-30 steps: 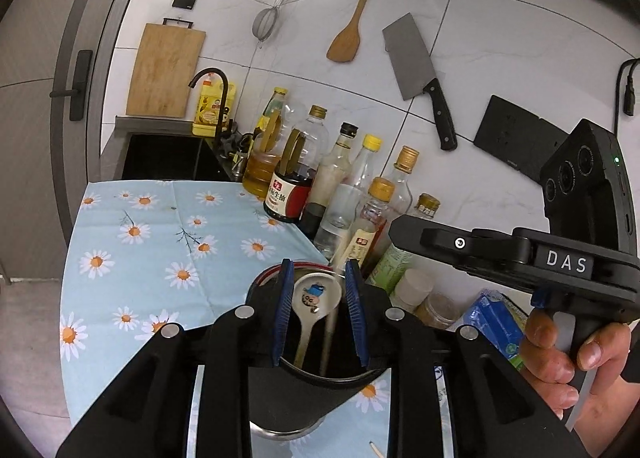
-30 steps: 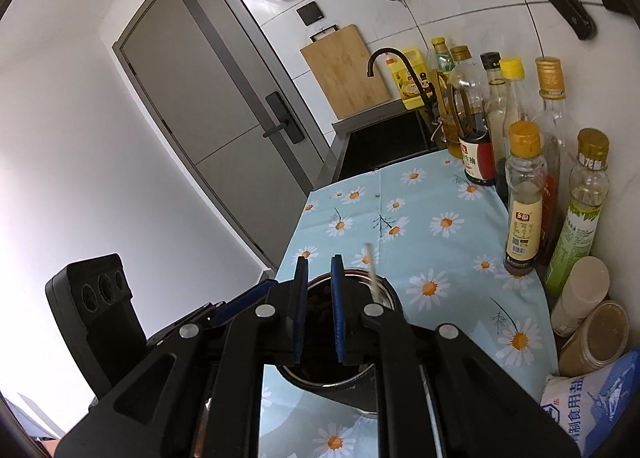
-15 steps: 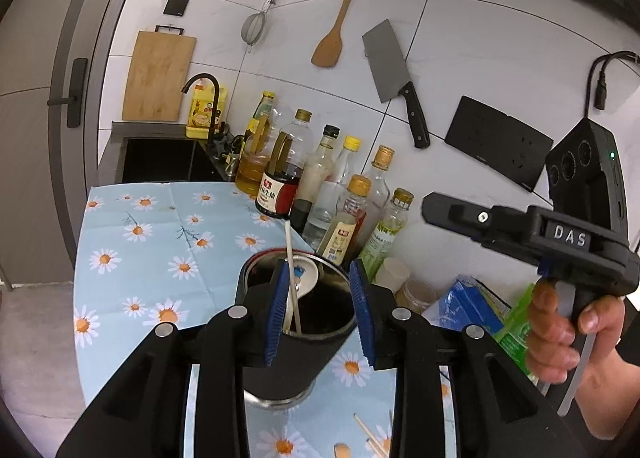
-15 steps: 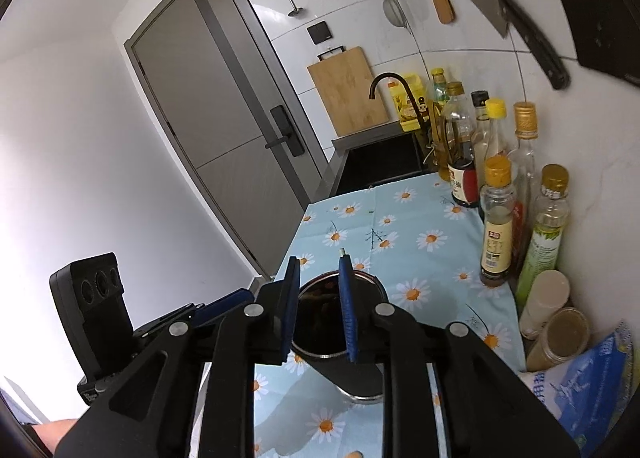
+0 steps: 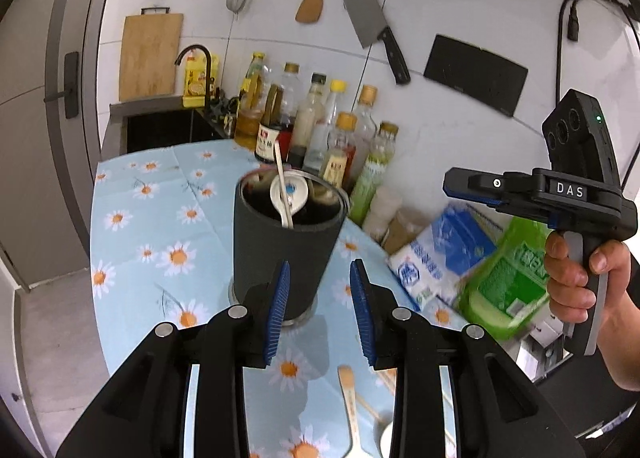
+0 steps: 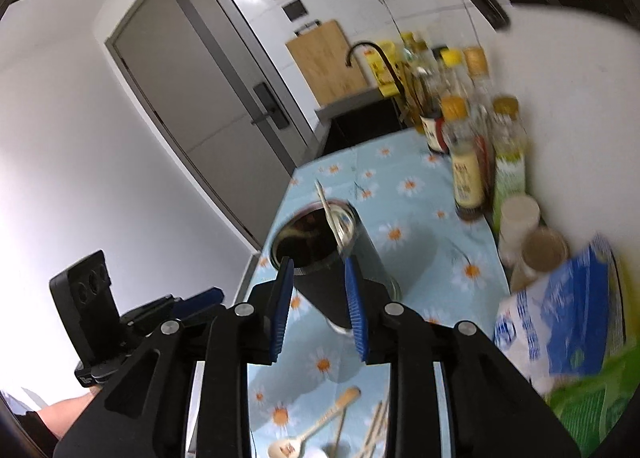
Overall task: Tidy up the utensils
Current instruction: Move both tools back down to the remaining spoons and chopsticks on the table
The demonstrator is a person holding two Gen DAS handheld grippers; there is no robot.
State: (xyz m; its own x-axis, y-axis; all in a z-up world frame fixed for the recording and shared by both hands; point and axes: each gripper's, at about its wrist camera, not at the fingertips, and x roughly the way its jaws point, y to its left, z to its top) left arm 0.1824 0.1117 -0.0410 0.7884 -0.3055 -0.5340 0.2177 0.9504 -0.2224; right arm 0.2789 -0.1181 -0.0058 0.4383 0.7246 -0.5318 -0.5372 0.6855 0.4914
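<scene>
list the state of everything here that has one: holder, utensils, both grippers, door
utensil holder: upright on the cloth, spoon and chopstick inside
white spoon: standing in the holder, bowl up
wooden spoon: lying on the cloth, not yet sorted
loose chopsticks: lying on the cloth
left gripper: jaws apart, empty
right gripper: jaws opening, nothing between them
door: closed

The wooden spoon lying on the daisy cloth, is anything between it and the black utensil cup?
Nothing visible: only bare daisy tablecloth lies between the pale wooden spoon and the black cylindrical utensil cup.
</scene>
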